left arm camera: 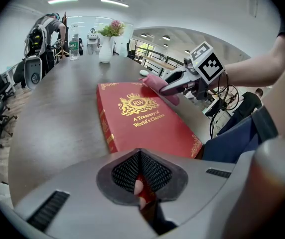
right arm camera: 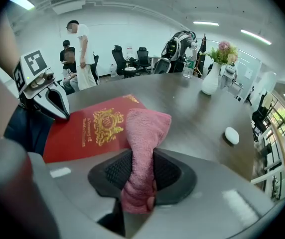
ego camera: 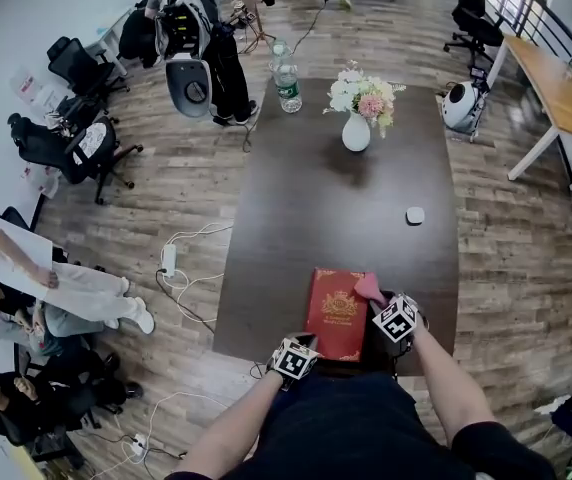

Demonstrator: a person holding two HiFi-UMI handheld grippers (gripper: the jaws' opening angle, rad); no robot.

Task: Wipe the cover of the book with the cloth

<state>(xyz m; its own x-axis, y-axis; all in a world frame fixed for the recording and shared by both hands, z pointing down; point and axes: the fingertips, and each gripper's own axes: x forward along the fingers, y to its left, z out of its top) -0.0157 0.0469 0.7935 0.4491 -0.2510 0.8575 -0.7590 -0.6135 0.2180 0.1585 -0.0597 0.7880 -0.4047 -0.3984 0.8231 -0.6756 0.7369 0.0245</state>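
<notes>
A red book (ego camera: 336, 313) with a gold crest lies flat on the dark table (ego camera: 316, 198), at its near edge. My left gripper (ego camera: 308, 342) is shut on the book's near left corner, and a red sliver (left arm camera: 141, 190) shows between the jaws. My right gripper (ego camera: 379, 302) is shut on a pink cloth (ego camera: 370, 288). The cloth (right arm camera: 143, 133) hangs forward from the jaws and rests on the cover's far right part (right arm camera: 100, 126). In the left gripper view the cloth (left arm camera: 156, 83) sits on the book (left arm camera: 142, 121), beside the right gripper (left arm camera: 168, 89).
A white vase of flowers (ego camera: 357, 128) and a water bottle (ego camera: 287, 86) stand at the table's far end. A small white object (ego camera: 415, 215) lies at mid right. Office chairs (ego camera: 76, 148), seated people and floor cables (ego camera: 181, 268) are on the left. A desk (ego camera: 561, 93) stands at the right.
</notes>
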